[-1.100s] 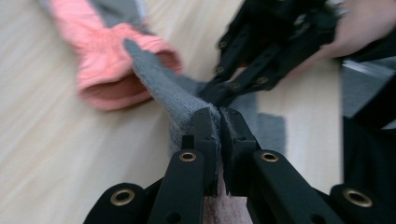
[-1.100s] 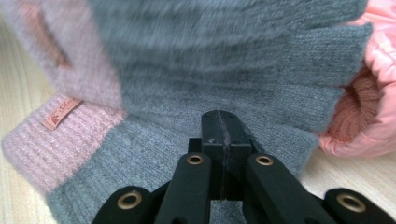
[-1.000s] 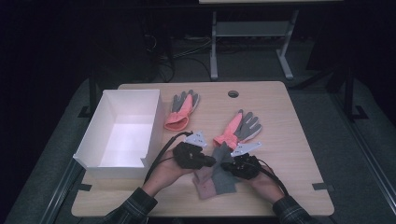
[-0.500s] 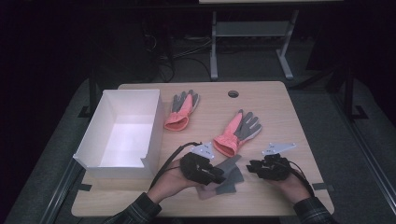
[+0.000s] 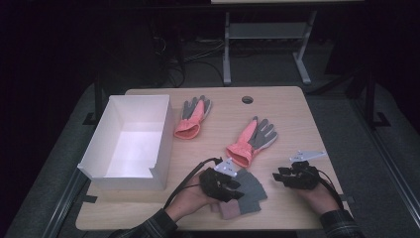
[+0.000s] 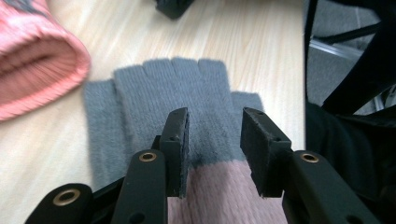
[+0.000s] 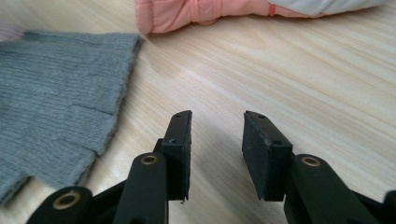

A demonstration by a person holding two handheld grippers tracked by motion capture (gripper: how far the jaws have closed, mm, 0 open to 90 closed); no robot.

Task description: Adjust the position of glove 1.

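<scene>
A grey glove [image 5: 247, 191] with a dusty pink cuff lies flat at about 6 o'clock on the wooden table [image 5: 297, 114], near its front edge, fingers spread toward 2 o'clock. The left gripper [image 5: 236, 184] sits over the glove's cuff end, held in the person's left hand [image 5: 190, 198]; in the left gripper view its 2 black jaws have just been opening and now stand parted above the knit where grey meets pink [image 6: 205, 140], with no pad pressing the fabric. The right gripper [image 5: 278, 177] is at roughly 5 o'clock, well apart from the glove's fingertips, in the right hand [image 5: 317, 196]; its jaws have likewise just been opening and stand parted over bare wood, nothing between them. In the right gripper view the grey glove [image 7: 51, 102] lies off at 9 o'clock and a salmon cuff [image 7: 196, 11] at 12 o'clock. That cuff belongs to a salmon and grey glove [image 5: 252, 140] near the table's centre, its cuff just beside the left gripper's grey plate and its fingers pointing to 1 o'clock. A 2nd salmon and grey glove [image 5: 192, 118] lies toward 11 o'clock, its cuff close to the open white box [image 5: 99, 148] that fills the 9 o'clock side. A small round hole [image 5: 247, 99] in the tabletop sits at 12 o'clock.
</scene>
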